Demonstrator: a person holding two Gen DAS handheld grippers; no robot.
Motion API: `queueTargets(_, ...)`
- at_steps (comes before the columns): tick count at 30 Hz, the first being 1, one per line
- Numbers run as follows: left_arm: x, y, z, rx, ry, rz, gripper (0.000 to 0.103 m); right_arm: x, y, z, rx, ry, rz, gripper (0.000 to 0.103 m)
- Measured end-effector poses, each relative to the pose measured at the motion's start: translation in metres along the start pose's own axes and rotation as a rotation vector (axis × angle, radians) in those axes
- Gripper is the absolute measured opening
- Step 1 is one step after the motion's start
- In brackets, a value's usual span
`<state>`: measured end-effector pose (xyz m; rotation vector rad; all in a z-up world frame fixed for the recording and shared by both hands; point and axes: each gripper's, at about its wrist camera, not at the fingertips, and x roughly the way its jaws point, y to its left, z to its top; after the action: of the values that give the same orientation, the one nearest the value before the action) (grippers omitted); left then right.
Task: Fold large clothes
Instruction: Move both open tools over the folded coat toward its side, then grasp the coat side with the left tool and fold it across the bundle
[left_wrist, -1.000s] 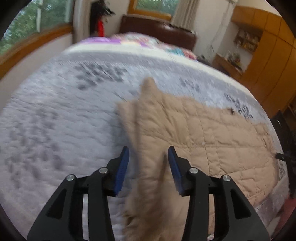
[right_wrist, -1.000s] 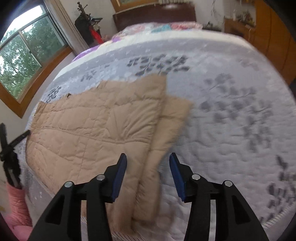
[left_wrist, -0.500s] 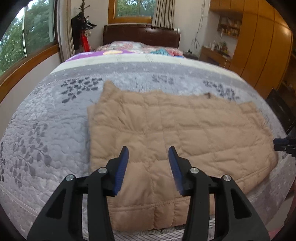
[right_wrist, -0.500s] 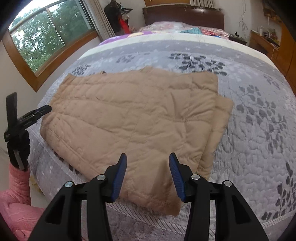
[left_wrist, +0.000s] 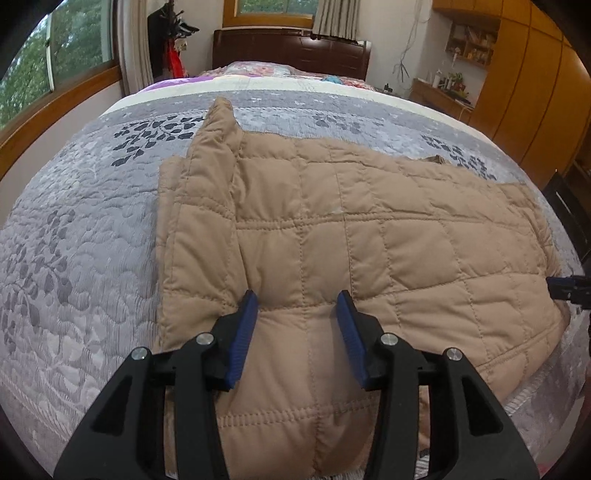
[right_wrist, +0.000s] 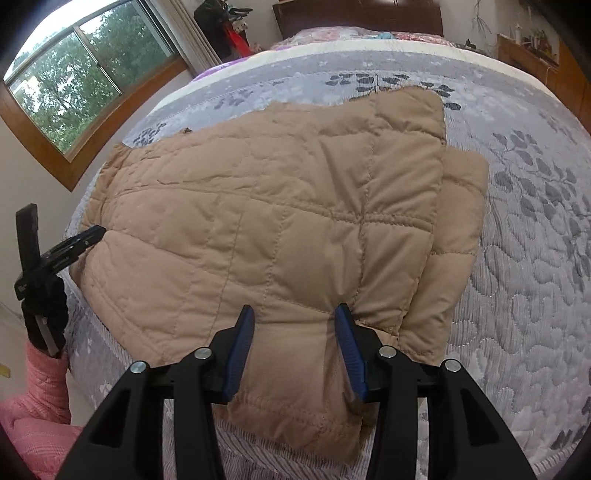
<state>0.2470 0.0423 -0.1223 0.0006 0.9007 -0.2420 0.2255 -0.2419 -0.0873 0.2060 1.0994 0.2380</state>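
A tan quilted jacket (left_wrist: 332, 229) lies flat across the near end of the bed, its near hem at the bed's edge. A folded sleeve or side panel lies along its left side in the left wrist view and along its right side in the right wrist view (right_wrist: 454, 236). My left gripper (left_wrist: 297, 306) is open, its blue pads resting on the jacket near the left part of the hem. My right gripper (right_wrist: 293, 314) is open over the jacket (right_wrist: 280, 221) near the right part of the hem. Neither pinches fabric.
The bed has a grey leaf-patterned quilt (left_wrist: 74, 236) with room to the left, right and far side. A dark headboard (left_wrist: 291, 51) stands at the far end. Wooden wardrobes (left_wrist: 535, 74) line the right wall, a window (right_wrist: 85, 74) the left. The other gripper (right_wrist: 55, 254) and a pink sleeve show at left.
Both grippers have come down closer to the jacket's near hem. The jacket's side panels, lifted and blurred a second ago, now lie folded flat on the garment.
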Motion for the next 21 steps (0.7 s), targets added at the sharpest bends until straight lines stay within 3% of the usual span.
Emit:
queueTargets(6,-0.049,0.016,-0.015,-0.109,-0.017,-0.002,0.049,-0.041,0.01,-0.005,-0.056,-0.068,-0.031,0.047)
queueTargets(11,-0.084,0.035,-0.047,-0.253,-0.025,0.0,0.054,-0.048,0.01,-0.01,-0.072,-0.04,-0.043,0.047)
queueTargets(15,-0.081,0.049,-0.075,-0.43,0.02,-0.118,0.055,-0.036,0.011,-0.017,-0.093,0.01,-0.066,0.047)
queueTargets(18,-0.068,0.054,-0.084,-0.519,0.023,-0.223,0.055,-0.034,0.009,-0.019,-0.089,0.015,-0.059,0.047)
queueTargets(21,-0.056,0.063,-0.086,-0.601,0.007,-0.282,0.055,-0.032,0.004,-0.021,-0.08,0.018,-0.045,0.047)
